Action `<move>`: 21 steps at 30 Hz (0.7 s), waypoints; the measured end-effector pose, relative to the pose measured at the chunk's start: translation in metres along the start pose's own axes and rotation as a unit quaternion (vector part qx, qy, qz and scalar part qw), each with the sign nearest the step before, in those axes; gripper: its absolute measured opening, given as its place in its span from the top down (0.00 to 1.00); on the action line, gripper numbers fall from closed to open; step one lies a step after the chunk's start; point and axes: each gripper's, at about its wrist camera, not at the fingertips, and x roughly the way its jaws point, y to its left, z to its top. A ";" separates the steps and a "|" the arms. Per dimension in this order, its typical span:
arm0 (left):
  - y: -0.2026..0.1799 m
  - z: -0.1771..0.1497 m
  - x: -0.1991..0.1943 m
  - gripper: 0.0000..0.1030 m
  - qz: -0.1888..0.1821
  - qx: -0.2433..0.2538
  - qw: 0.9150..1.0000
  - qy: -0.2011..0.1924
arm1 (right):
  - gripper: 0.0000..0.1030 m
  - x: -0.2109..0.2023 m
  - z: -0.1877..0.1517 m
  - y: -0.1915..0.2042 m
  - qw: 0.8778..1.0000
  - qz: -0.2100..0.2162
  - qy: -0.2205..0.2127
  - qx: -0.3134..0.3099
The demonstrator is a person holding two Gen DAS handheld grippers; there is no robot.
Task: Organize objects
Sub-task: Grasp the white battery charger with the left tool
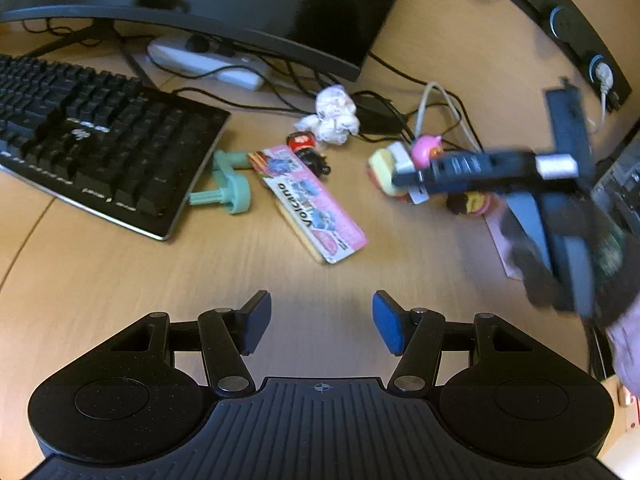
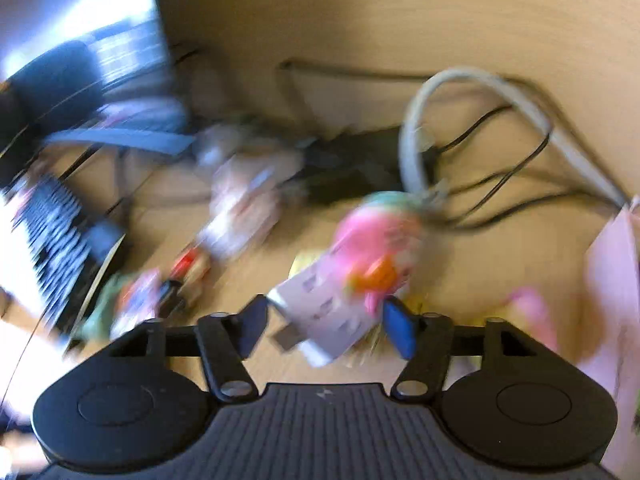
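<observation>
Over the desk [image 1: 120, 280], both grippers tilt downward, left gripper [image 1: 321, 322] jaws apart and empty, right gripper [image 2: 324, 326] unclear.

The view is heavily smeared. The right tongs [image 2: 324, 328] hang over the wooden tabletop [image 2: 400, 12], and a white block [image 2: 320, 312] lies between their two fingers; whether the pads press it is unclear. Touching the block's far end is a pink toy [image 2: 376, 240]. Beyond the toy loops a grey cable [image 2: 412, 136]; a black keyboard [image 2: 60, 240] lies far left of it.

A light wooden bench [image 1: 120, 280] carries a black keyboard [image 1: 92, 140], a monitor [image 1: 240, 4] and tangled cables [image 1: 400, 120]. A snack packet [image 1: 308, 204], crumpled paper [image 1: 334, 114] and small toys [image 1: 308, 152] lie between.
</observation>
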 end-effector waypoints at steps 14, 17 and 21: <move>-0.077 0.036 0.035 0.41 -0.019 0.088 0.995 -0.048 | 0.17 -0.106 -0.086 0.025 0.994 -0.080 -0.057 -0.052; -0.104 0.055 0.063 0.41 0.005 0.098 0.994 -0.050 | 0.15 -0.123 -0.107 0.026 0.991 -0.098 -0.068 -0.054; -0.140 0.063 0.107 0.41 0.072 0.142 0.986 -0.051 | 0.15 -0.136 -0.134 0.019 0.990 -0.119 -0.065 -0.050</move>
